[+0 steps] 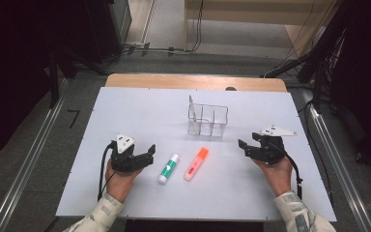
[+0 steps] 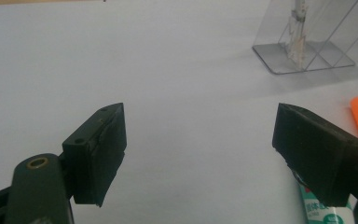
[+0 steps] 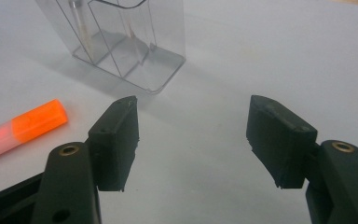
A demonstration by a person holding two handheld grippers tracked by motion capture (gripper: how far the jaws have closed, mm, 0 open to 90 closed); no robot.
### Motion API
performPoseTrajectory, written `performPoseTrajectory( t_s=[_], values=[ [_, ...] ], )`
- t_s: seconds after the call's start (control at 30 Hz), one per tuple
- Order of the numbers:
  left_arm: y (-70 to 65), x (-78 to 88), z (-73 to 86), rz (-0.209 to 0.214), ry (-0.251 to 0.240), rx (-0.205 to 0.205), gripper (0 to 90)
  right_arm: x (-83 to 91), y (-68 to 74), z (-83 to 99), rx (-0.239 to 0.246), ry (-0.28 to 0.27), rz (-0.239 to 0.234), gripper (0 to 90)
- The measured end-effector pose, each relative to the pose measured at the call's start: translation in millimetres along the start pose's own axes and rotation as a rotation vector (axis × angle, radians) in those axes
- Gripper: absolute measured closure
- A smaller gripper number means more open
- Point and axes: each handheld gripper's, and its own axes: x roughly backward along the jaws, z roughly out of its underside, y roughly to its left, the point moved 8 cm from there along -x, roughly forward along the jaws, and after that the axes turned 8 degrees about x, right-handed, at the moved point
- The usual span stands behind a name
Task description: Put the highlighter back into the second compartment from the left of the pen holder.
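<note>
Both your grippers are released and hold nothing: left gripper [image 1: 146, 153] just beside the glue stick [image 1: 168, 168], right gripper [image 1: 247, 147] well right of it.

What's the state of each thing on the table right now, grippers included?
left gripper: open, nothing between the jaws, beside the glue stick.
right gripper: open, empty, held off to the highlighter's right.
glue stick: lying flat on the table, cap on, untouched.
orange highlighter: lying flat, capped, apart from the glue stick.
clear organizer: upright, compartments empty.
table: white top, bearing all three items.
</note>
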Motion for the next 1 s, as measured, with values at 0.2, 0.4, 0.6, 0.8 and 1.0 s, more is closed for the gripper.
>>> performPoseTrajectory(
  t_s=[0.2, 0.4, 0.6, 0.8, 1.0],
  values=[
    [-12.7, -1.6, 1.2, 0.018, 0.005, -0.028, 17.5, 1.4, -4.6, 2.8, -0.008, 0.006, 0.01, 32.6],
    [-25.7, -4.9, 1.3, 0.024, 0.007, -0.058, 17.6, 4.6, -9.0, 6.1, -0.017, 0.007, 0.015, 32.6],
    [-37.3, -8.9, 1.6, 0.045, 0.016, -0.066, 17.6, 2.5, -8.5, 7.1, -0.014, 0.013, 0.011, 32.6],
    [-51.5, -12.7, 2.2, 0.068, 0.023, -0.083, 17.6, 1.4, -8.5, 7.3, -0.017, 0.016, 0.012, 32.6],
    [-61.8, -18.5, 4.9, 0.077, 0.034, -0.104, 17.6, 0.7, -9.0, 8.0, -0.023, 0.02, 0.009, 32.6]
  ],
)
